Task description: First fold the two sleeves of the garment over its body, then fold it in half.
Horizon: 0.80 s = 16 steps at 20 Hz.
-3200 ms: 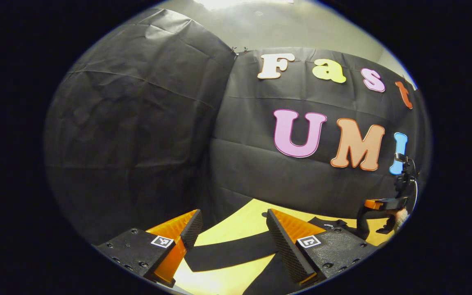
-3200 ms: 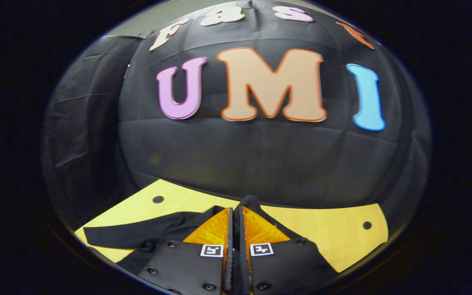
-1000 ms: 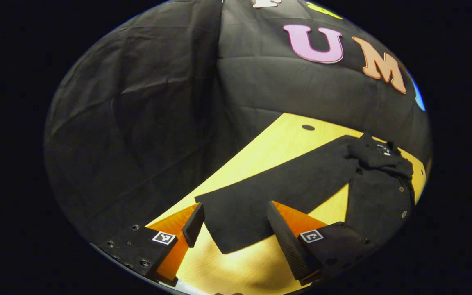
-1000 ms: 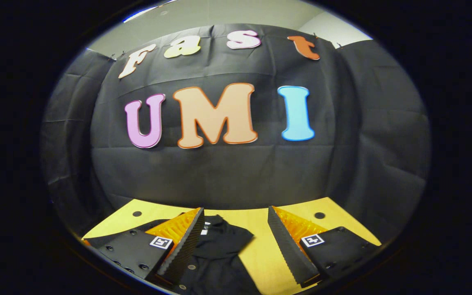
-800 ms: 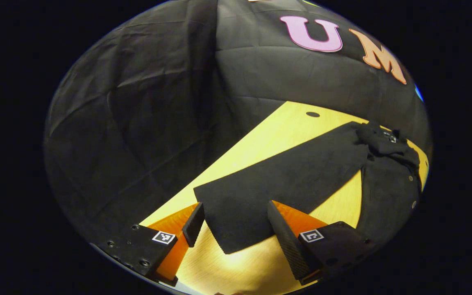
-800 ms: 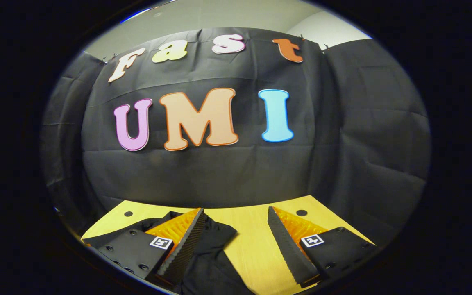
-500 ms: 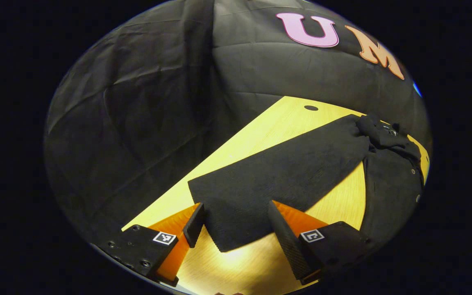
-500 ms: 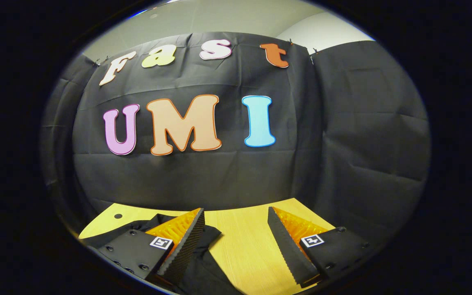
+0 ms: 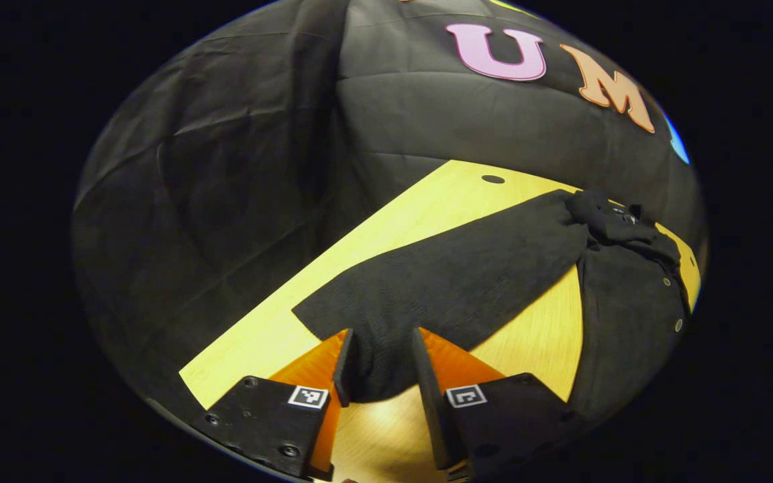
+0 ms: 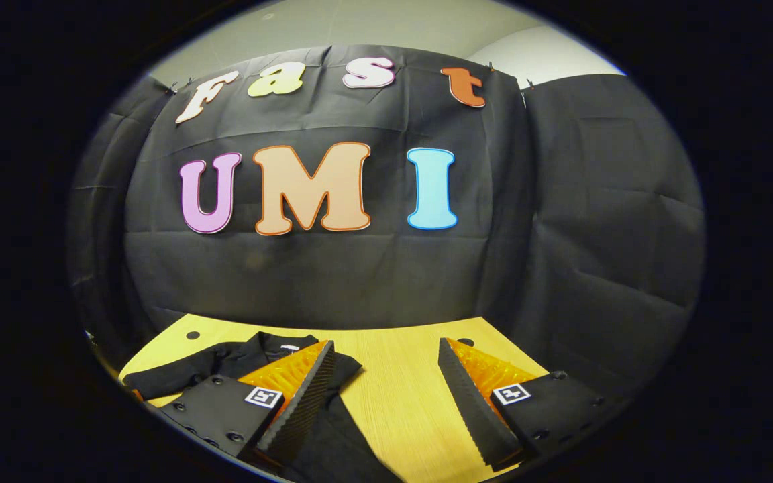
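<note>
Ahead of our right tool (image 10: 386,396) the counter (image 10: 400,389) lies bare between its spread fingers and on to the booth wall (image 10: 333,282), which closes off the far side. To that tool's left the garment (image 10: 225,365) covers the wood. At our left tool (image 9: 381,365) the sleeve (image 9: 453,282) fills the gap between the fingers; bare counter runs along the sleeve's far edge up to the wall.

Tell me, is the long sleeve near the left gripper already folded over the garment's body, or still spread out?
Spread out. The sleeve lies stretched across the table, away from the body; the left gripper jaws close around its cuff.
</note>
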Available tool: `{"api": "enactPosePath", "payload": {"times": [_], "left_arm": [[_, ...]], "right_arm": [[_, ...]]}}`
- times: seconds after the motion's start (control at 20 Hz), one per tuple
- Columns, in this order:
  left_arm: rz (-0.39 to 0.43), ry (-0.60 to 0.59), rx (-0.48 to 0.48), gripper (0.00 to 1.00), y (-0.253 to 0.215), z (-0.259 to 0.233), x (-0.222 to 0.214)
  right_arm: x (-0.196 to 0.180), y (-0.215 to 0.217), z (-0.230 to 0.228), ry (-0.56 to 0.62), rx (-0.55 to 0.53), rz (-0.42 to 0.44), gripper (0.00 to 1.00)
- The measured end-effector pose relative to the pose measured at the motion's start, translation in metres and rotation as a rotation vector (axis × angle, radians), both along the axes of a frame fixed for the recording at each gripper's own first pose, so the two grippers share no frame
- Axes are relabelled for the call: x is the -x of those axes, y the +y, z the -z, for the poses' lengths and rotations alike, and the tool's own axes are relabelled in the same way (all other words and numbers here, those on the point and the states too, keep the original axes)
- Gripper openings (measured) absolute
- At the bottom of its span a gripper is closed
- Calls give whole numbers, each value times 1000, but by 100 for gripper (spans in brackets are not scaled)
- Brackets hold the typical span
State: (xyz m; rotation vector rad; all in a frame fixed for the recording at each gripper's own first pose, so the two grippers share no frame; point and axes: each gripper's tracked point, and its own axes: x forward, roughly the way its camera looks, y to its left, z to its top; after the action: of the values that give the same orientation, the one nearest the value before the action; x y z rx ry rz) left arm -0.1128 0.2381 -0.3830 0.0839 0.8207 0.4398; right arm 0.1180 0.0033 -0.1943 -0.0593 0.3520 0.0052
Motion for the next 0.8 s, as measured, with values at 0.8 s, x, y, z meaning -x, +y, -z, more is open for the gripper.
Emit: {"api": "enactPosePath", "payload": {"times": [0.8], "left_arm": [[56,68,45,0,-7,3,-6]], "right_arm": [[19,-38,-4,-3,-2,72,96]]}}
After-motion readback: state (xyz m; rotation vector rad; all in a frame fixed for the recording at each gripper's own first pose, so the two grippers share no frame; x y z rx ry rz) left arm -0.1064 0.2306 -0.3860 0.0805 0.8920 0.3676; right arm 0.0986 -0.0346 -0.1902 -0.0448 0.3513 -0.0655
